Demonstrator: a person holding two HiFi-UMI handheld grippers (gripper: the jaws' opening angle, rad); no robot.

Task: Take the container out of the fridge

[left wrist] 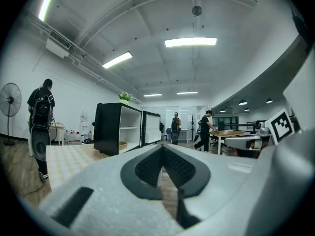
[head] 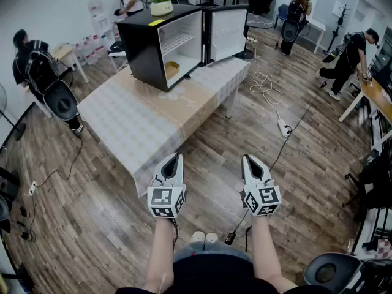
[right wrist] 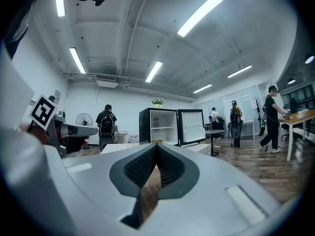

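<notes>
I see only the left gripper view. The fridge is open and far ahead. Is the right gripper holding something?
Observer: No. In the right gripper view, the right gripper has its jaws together with nothing between them.
Operator: Where are the two grippers relative to the table?
Observer: In the head view, the left gripper and the right gripper are side by side at the near end of the table, the end away from the fridge.
Operator: Is anything on the floor?
Observer: Yes. A power strip with a white cable lies to the right of the table.
</notes>
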